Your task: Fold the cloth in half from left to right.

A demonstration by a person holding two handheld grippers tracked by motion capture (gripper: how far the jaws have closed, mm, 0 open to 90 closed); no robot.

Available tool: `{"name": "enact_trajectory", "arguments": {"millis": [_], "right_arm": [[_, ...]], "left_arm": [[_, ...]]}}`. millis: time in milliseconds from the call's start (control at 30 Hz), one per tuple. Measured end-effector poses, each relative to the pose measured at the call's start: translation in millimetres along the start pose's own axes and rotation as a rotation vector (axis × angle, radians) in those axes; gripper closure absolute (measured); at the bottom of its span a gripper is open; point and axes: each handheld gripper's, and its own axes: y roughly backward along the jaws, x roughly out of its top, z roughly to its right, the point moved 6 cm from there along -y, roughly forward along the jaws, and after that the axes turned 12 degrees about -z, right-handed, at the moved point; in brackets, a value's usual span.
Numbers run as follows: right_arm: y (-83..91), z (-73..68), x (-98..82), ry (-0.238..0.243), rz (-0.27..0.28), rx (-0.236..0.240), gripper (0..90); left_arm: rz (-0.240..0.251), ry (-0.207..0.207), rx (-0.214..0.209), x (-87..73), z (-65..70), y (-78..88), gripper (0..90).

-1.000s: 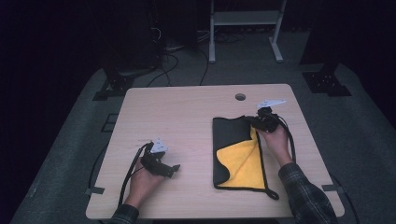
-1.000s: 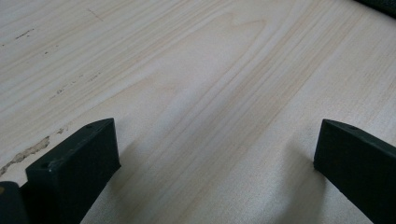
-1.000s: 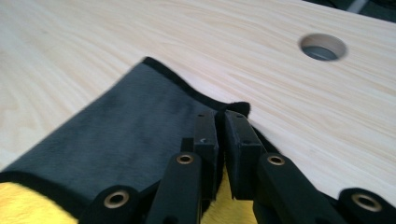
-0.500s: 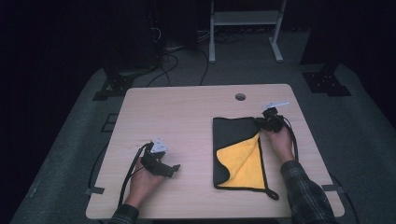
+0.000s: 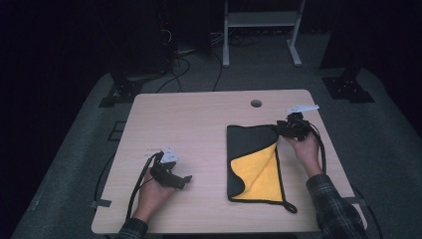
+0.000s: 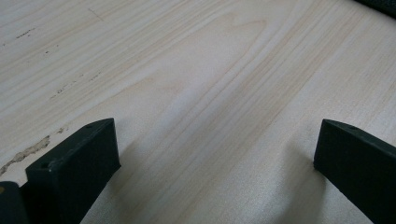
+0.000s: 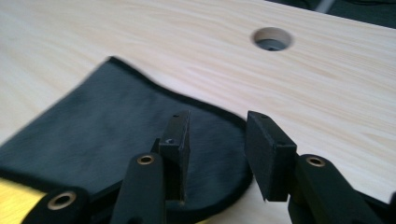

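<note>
The right hand-held gripper [image 7: 217, 154] is hovering over the cloth's [image 7: 93, 140] far right corner, its jaws having just been opening with nothing between them (the black cloth is lying flat beneath, a yellow fold nearer the person). The left hand-held gripper [image 6: 215, 158] is resting wide open on the bare tabletop [image 5: 199, 119], well apart

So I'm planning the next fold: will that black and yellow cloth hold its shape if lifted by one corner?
Probably not. The black and yellow cloth lies flat with a curling folded flap, so it looks floppy and light. Its fuzzy surface likely grips rather than slips.
</note>
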Motion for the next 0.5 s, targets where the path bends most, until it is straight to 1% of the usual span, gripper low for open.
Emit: {"name": "enact_trajectory", "arguments": {"millis": [67,167,300,333,500], "right_arm": [[2.9,-8.9,-0.2,0.014,-0.008,0.02,57.6],[7.0,-23.9,-1.0,0.033,0.001,0.058,57.6],[7.8,-43.0,-4.4,0.081,-0.021,0.076,55.5],[7.6,-50.2,-6.1,0.1,-0.023,0.08,55.5],[6.6,-70.9,-11.2,0.132,-0.037,0.114,53.2]], "left_arm": [[0.0,0.0,0.0,0.0,0.0,0.0,0.0],[0.0,0.0,0.0,0.0,0.0,0.0,0.0],[0.001,0.0,-0.001,0.0,0.0,0.0,0.0],[-0.001,0.0,0.0,0.0,0.0,0.0,0.0],[0.001,0.001,0.0,0.0,0.0,0.0,0.0]]}}
